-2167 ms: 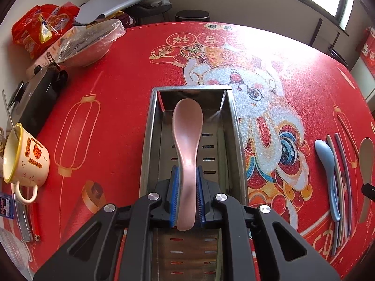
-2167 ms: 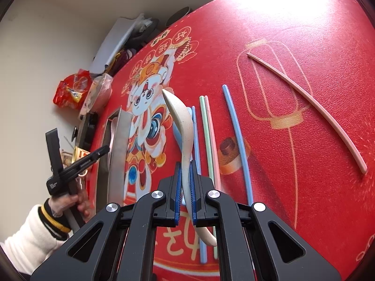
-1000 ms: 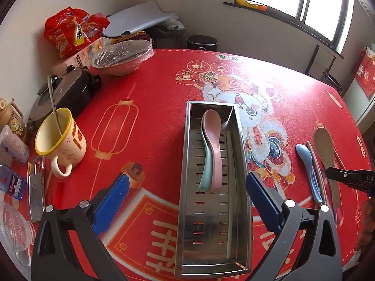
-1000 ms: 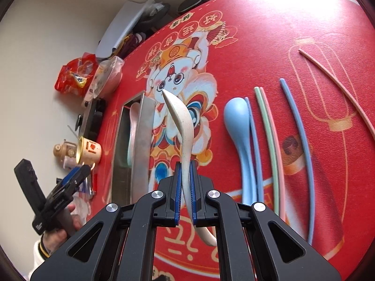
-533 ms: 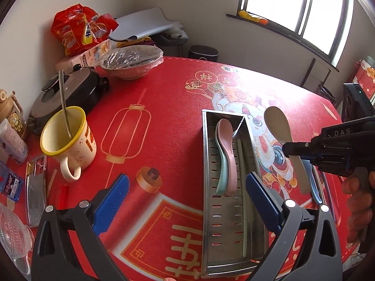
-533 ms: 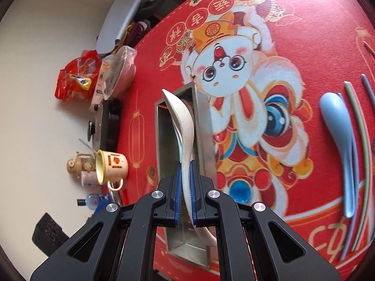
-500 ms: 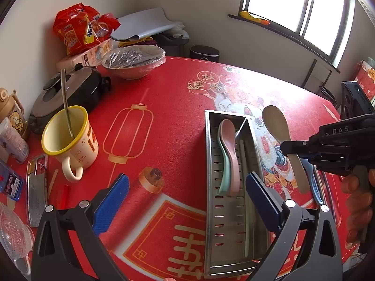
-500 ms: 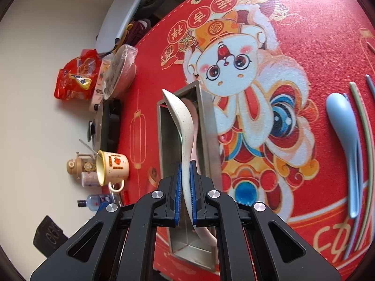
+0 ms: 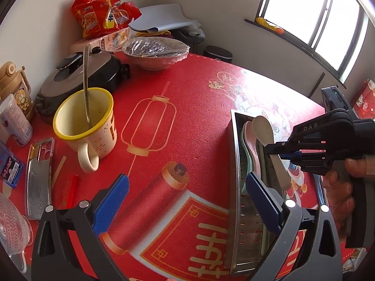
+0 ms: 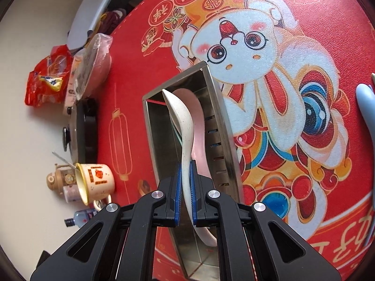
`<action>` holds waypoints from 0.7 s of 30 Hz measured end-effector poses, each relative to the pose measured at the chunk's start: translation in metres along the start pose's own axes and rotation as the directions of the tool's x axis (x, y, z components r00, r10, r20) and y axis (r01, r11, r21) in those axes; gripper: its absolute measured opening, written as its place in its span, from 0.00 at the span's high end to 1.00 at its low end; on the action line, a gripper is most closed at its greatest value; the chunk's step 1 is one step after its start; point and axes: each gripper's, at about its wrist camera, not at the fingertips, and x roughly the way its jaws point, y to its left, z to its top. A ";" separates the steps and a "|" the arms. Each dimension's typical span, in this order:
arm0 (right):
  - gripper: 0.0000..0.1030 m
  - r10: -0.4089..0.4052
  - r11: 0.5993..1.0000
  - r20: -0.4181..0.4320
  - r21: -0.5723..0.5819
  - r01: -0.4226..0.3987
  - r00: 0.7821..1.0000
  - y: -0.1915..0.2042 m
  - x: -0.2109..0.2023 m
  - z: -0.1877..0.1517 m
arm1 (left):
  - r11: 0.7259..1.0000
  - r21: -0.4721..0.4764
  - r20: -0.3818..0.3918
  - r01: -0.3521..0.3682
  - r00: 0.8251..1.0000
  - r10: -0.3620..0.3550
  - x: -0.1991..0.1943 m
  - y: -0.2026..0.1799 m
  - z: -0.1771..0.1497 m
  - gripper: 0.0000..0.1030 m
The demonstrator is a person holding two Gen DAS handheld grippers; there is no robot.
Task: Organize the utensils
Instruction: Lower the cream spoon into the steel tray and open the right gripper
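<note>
- Landmark: the steel tray [image 9: 235,168] on the red tablecloth [image 9: 178,121]; everything below is placed against it
- Right gripper [image 10: 185,187] clenched on the handle of a cream spoon [image 10: 181,126]; spoon held on edge, bowl pointing toward the tray's far end, hanging above the tray's opening and not yet resting inside
- Left gripper [image 9: 187,201] spread wide and holding nothing, hovering just beside the tray's near left corner
- Already inside the tray: a pink spoon [image 9: 252,140] stacked on a green spoon [image 9: 243,149], lying against the left wall; a pale chopstick [image 9: 263,234] in the narrower right-hand slot
- Still outside, well off to the tray's right: a blue spoon [image 10: 365,103], only partly in view
- Yellow mug [image 9: 86,121] stands well apart to the tray's left, out of the way
- Risk: cream spoon let go while still on edge and high up — likely to bounce, flip, or land crooked across the pink one instead of nesting
- Risk: tip catching the tray's divider or far wall on the way down, which could shove the light tray across the cloth
- Risk: handle tail overhanging the near rim if set too far back, so the spoon tips out
</note>
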 end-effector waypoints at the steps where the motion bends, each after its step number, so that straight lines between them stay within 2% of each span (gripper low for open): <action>1: 0.94 -0.006 1.000 -0.001 0.002 0.006 1.000 0.001 0.002 0.001 | 1.000 -0.003 -0.002 -0.001 1.000 0.001 0.001 0.002 0.000 0.06; 6: 0.92 -0.037 0.999 -0.003 0.025 0.037 0.999 0.002 0.011 0.005 | 1.000 -0.018 -0.010 0.001 1.000 -0.001 0.004 0.007 -0.002 0.06; 15: 0.92 -0.025 1.000 -0.005 0.009 0.025 1.000 0.006 0.014 0.009 | 0.999 -0.036 -0.022 0.013 1.000 -0.014 0.007 0.008 -0.004 0.06; 21: 0.92 -0.050 0.992 0.061 -0.117 0.057 0.997 0.013 -0.006 0.006 | 0.999 -0.032 -0.021 0.020 1.000 -0.021 0.007 0.000 -0.001 0.06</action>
